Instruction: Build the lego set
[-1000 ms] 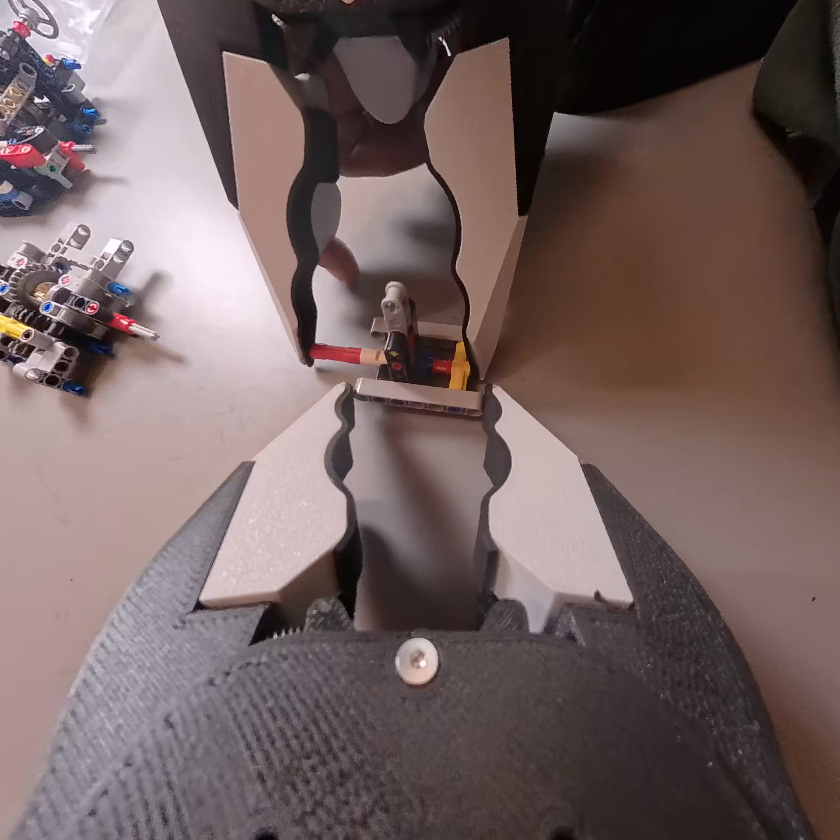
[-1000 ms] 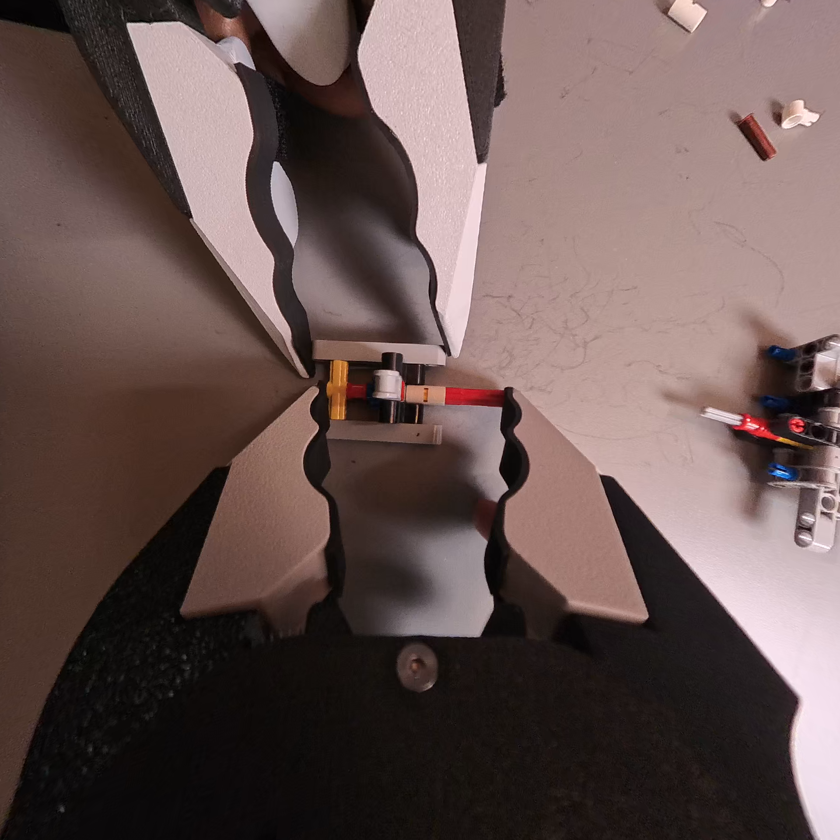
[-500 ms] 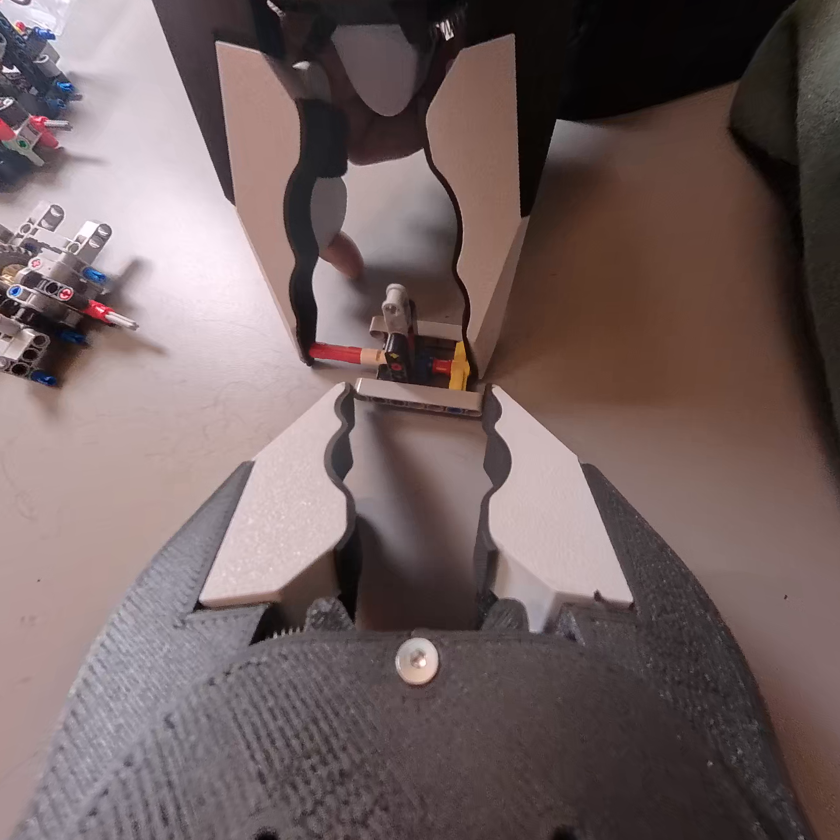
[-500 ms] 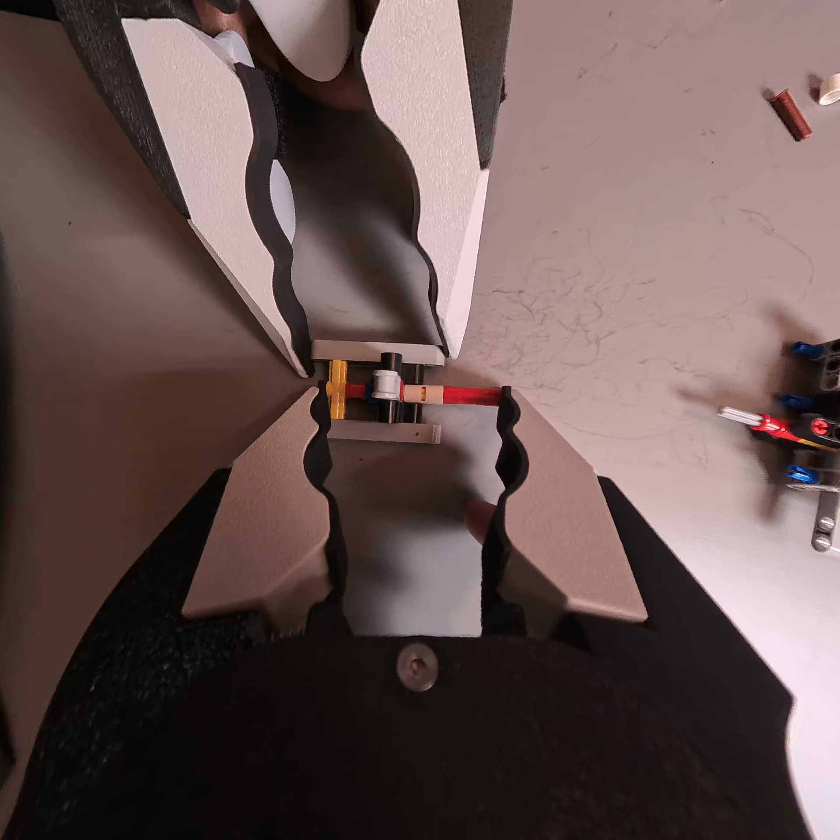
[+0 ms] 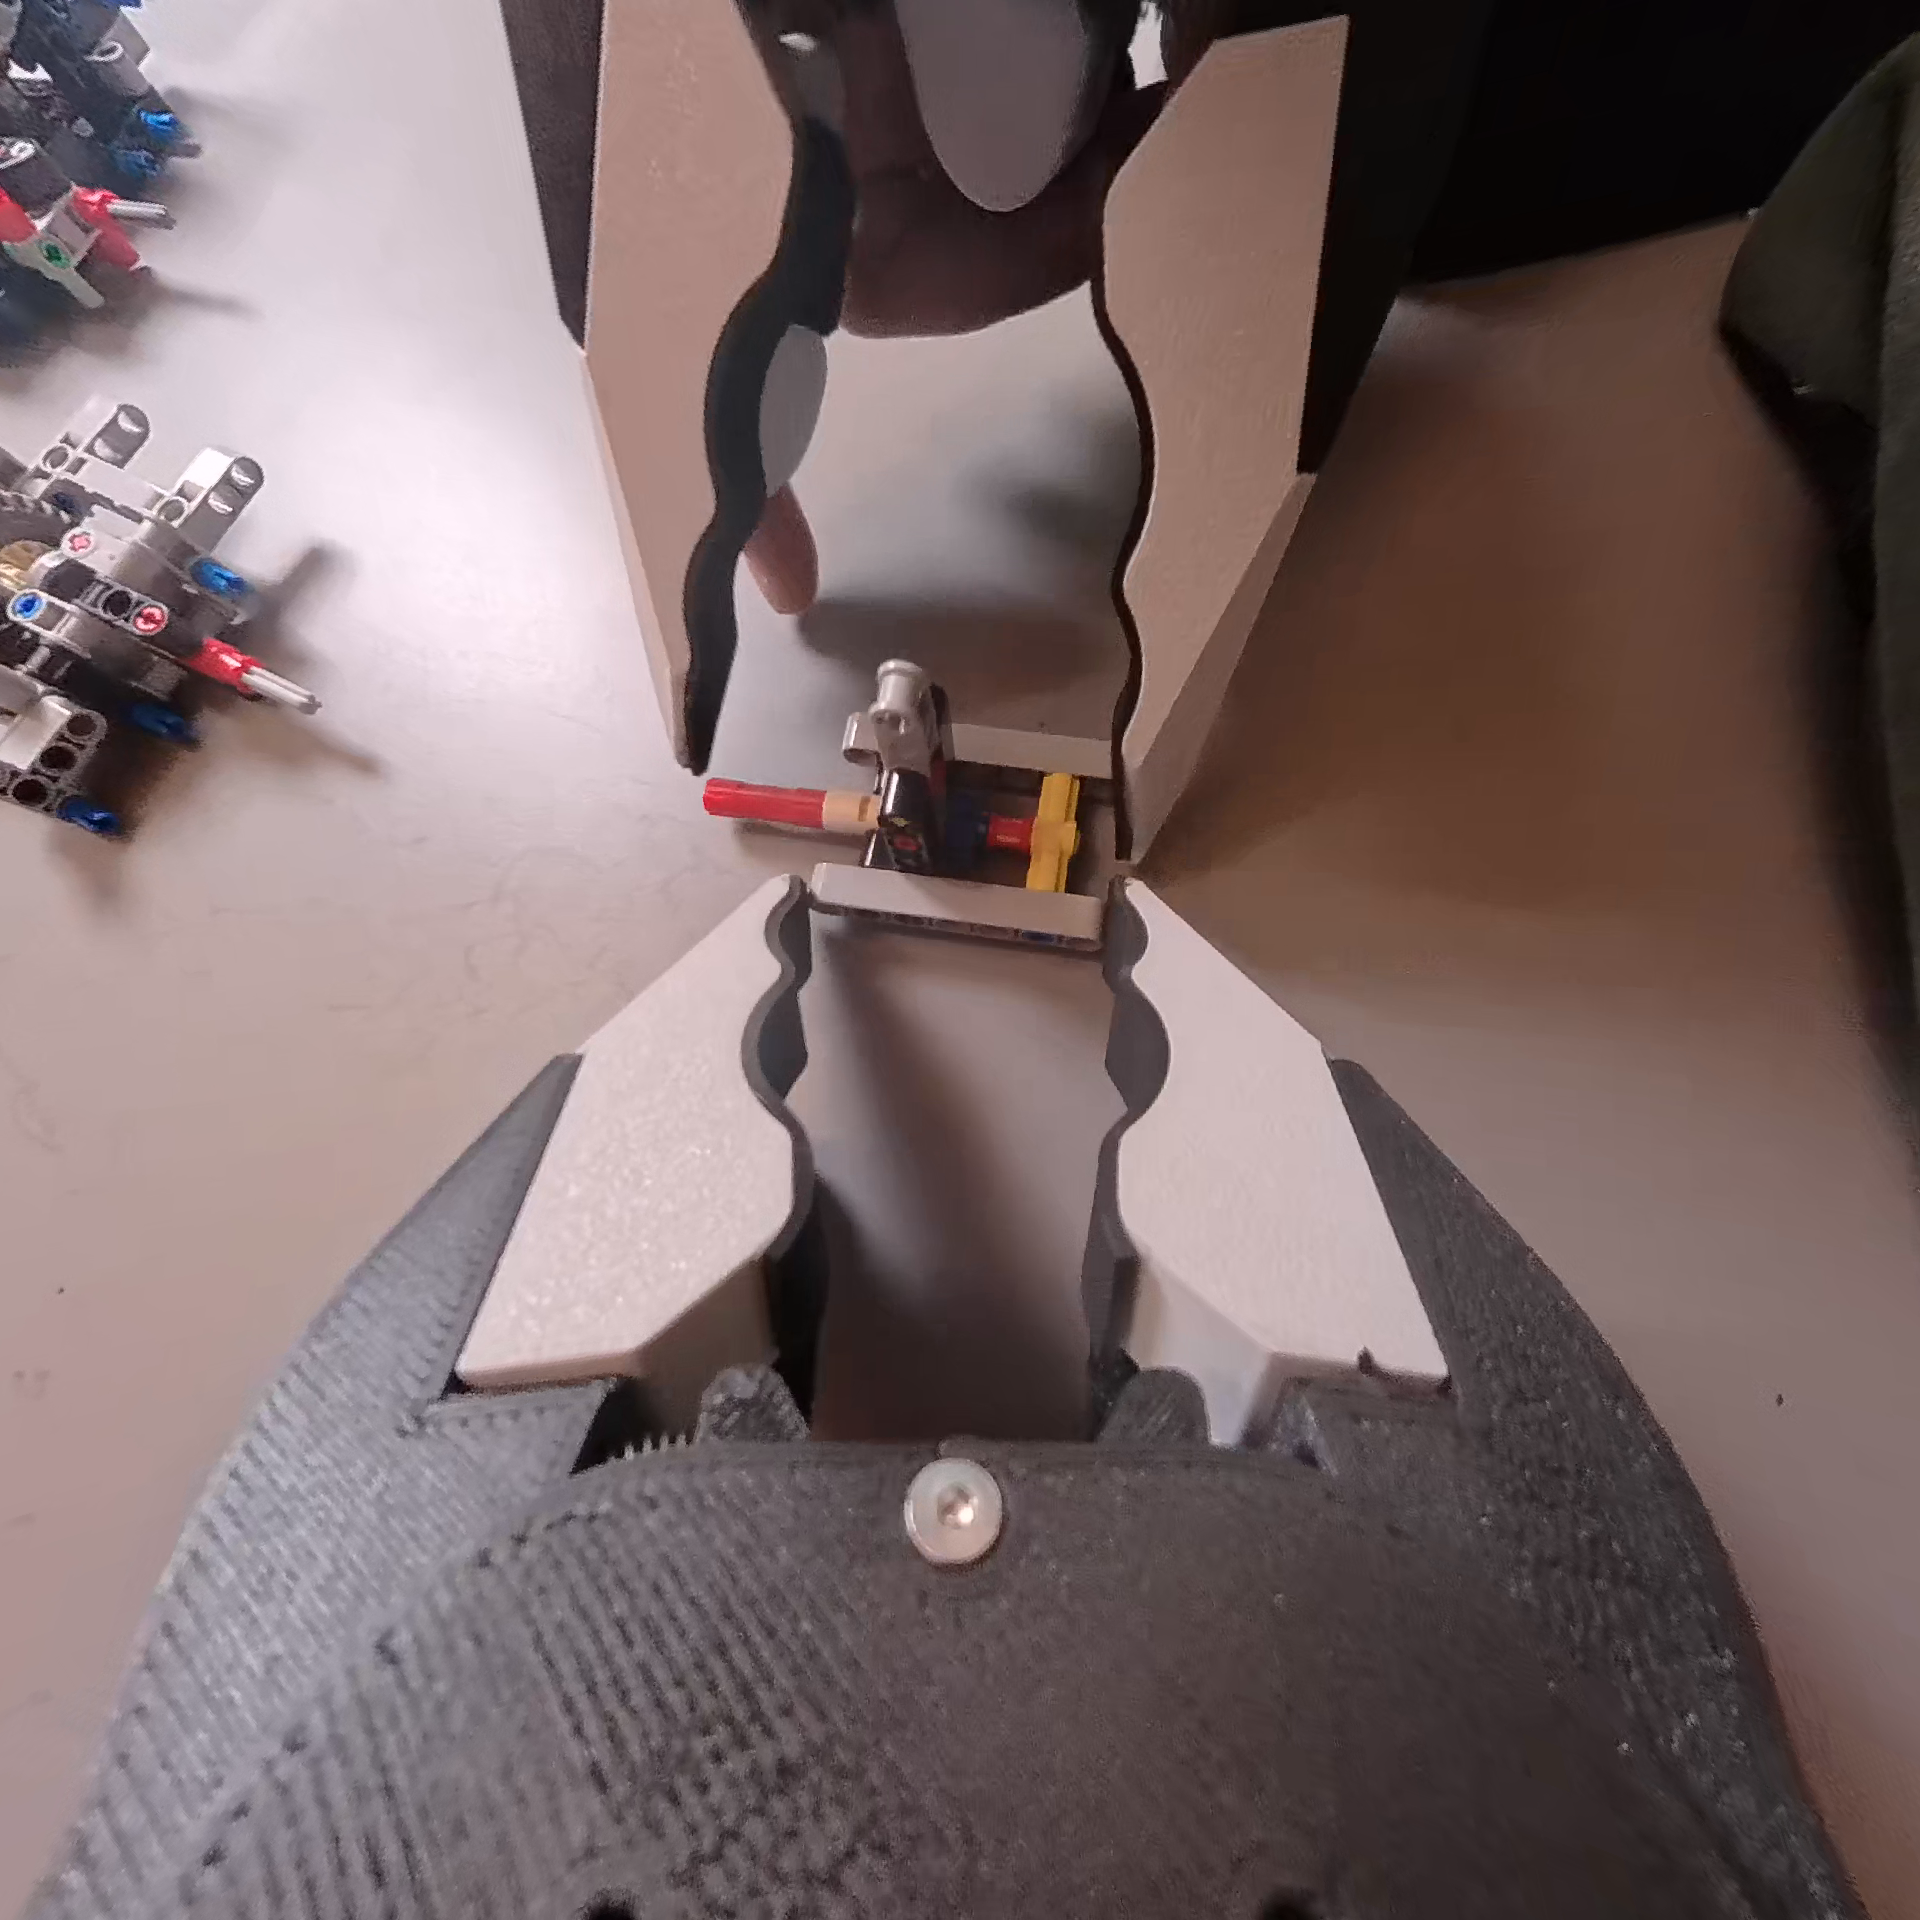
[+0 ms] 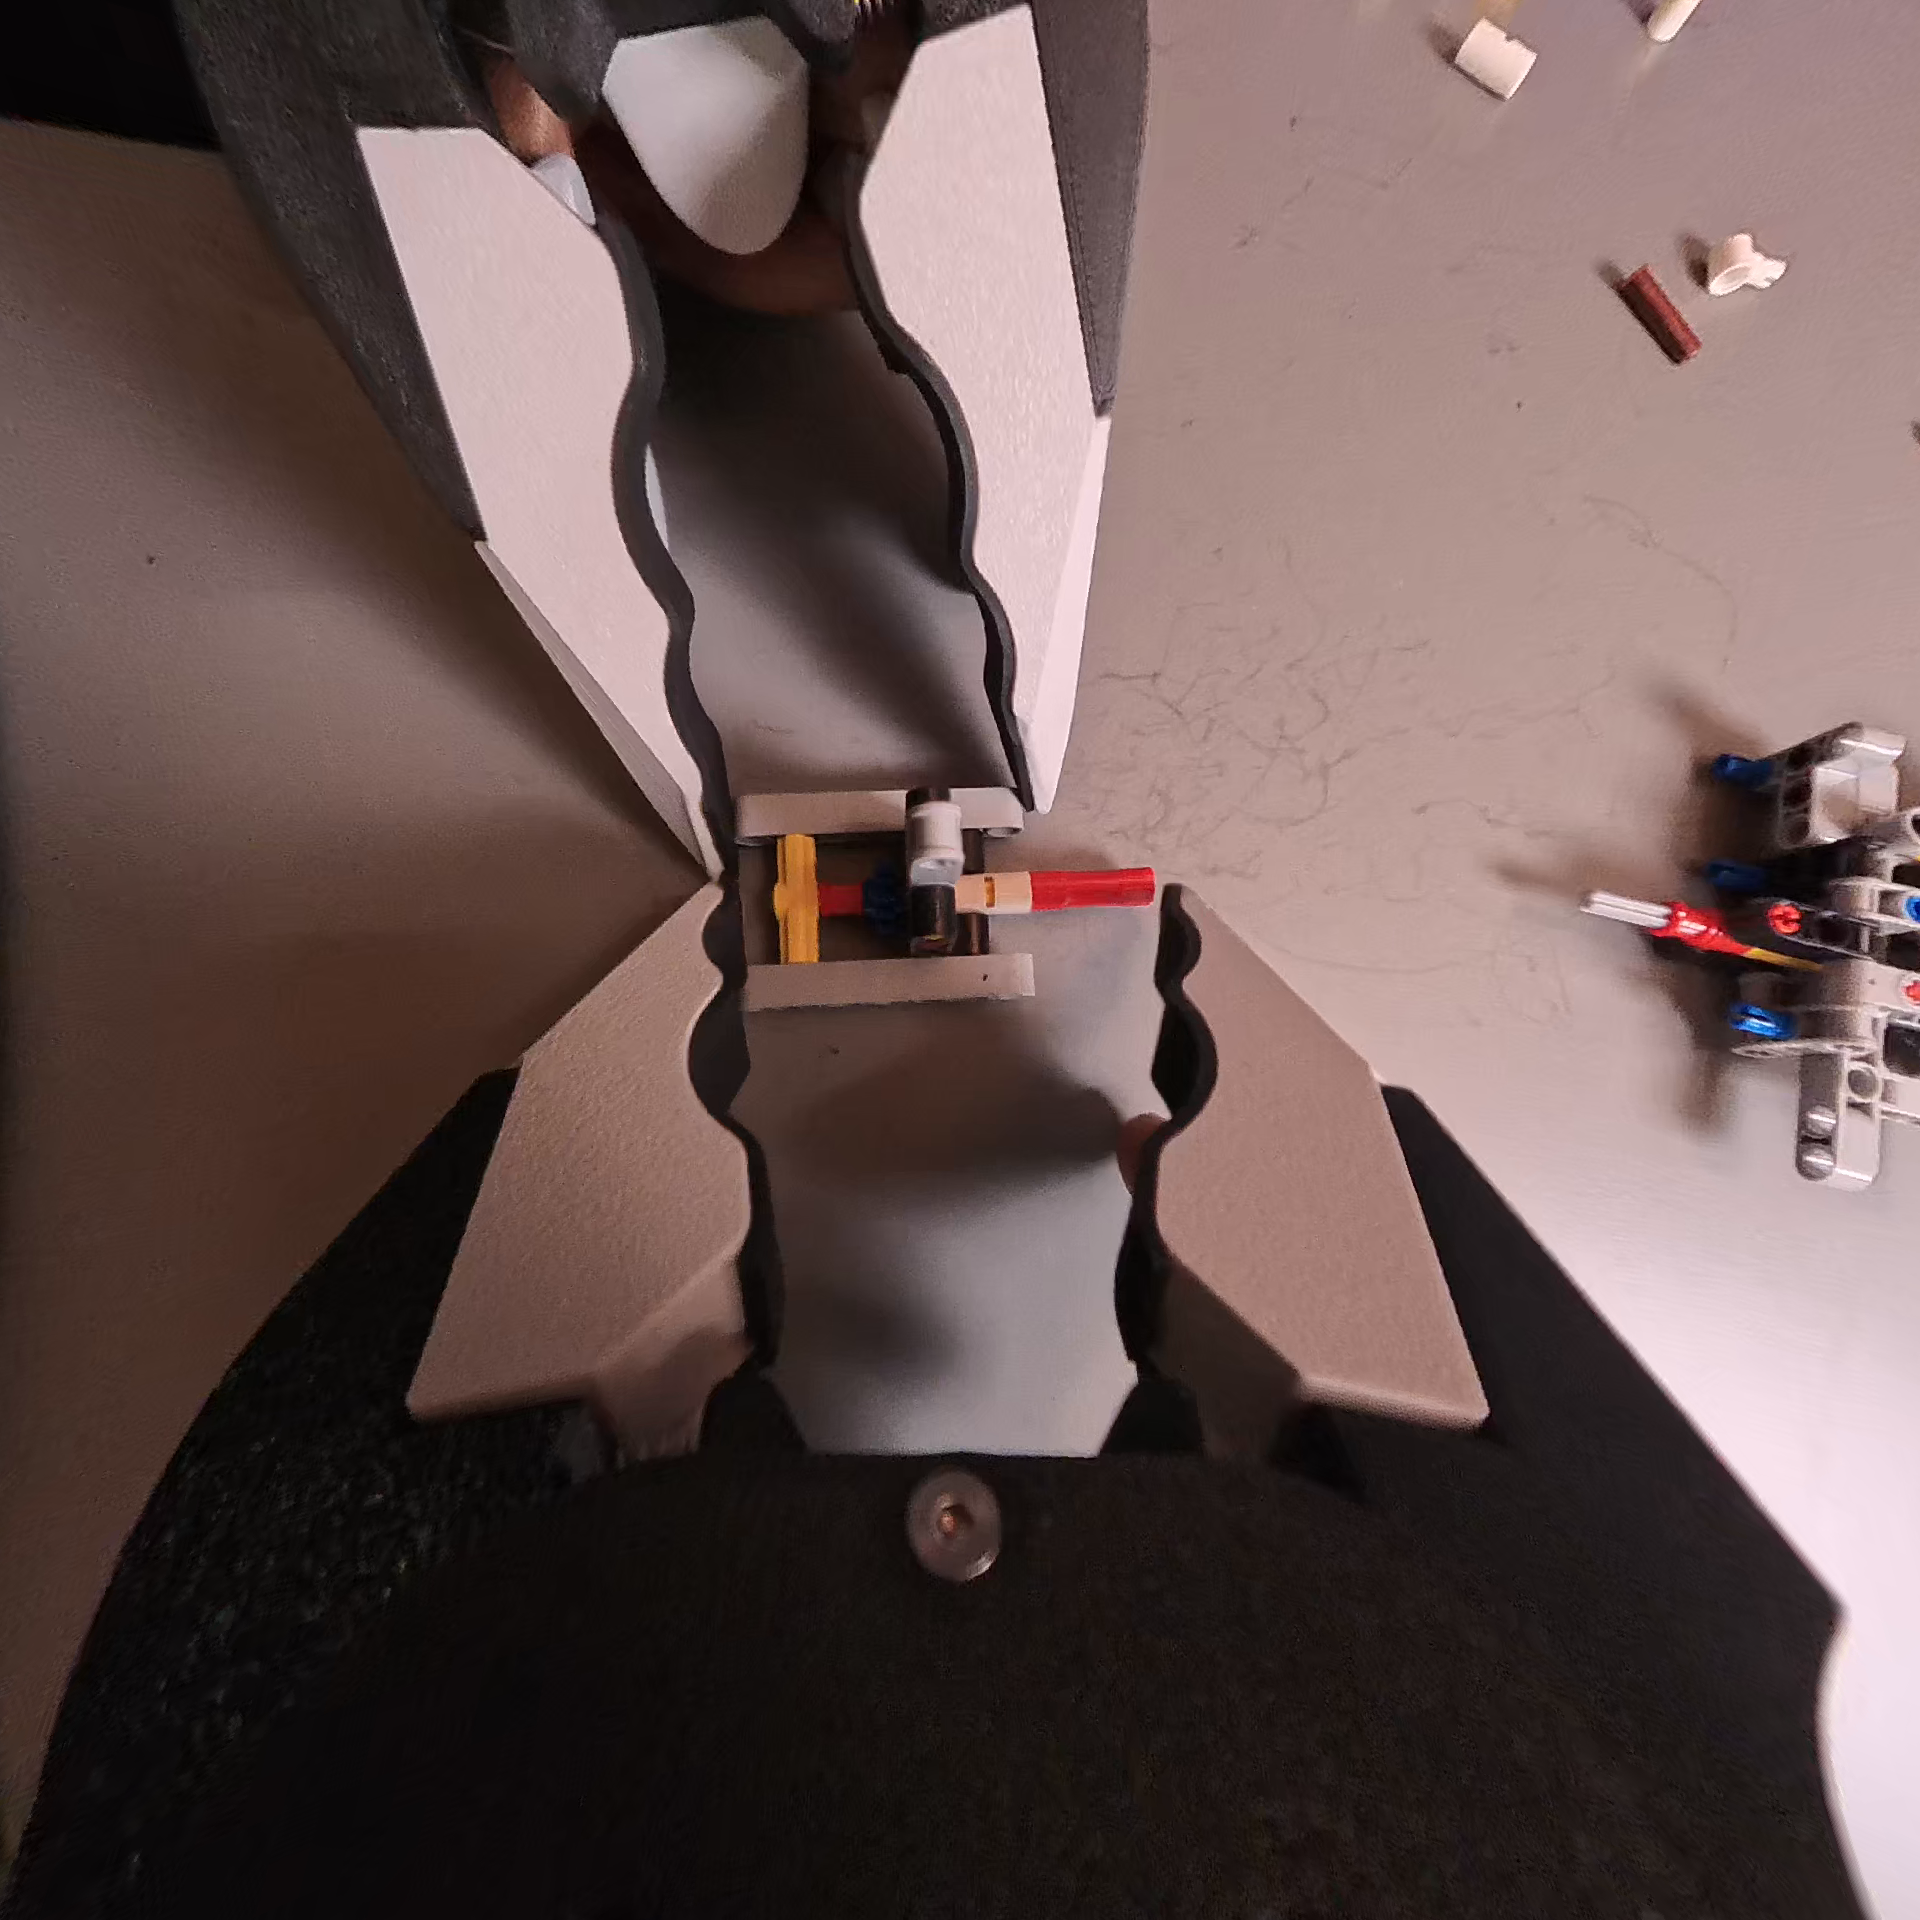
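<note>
We see a small brick assembly point(image 5: 951, 831) on the tan table point(image 5: 416, 987), between the two grippers that face each other tip to tip. Left to right in the left wrist view it shows a red axle point(image 5: 764, 800) with a tan sleeve, a black connector topped by a grey pin piece point(image 5: 899, 717), a dark blue gear, then a yellow cross piece point(image 5: 1055, 831) — all framed by two grey beams. The left gripper point(image 5: 951, 909) is partly spread and its fingertips point(image 5: 784, 904) clamp the ends of the near grey beam point(image 5: 951, 914). The right gripper point(image 6: 940, 935) stands wider — one fingertip point(image 6: 722, 914) sits against the assembly's yellow end, the other point(image 6: 1174, 914) just clear of the red axle tip. Another brick build point(image 5: 94, 613) lies at far left.
</note>
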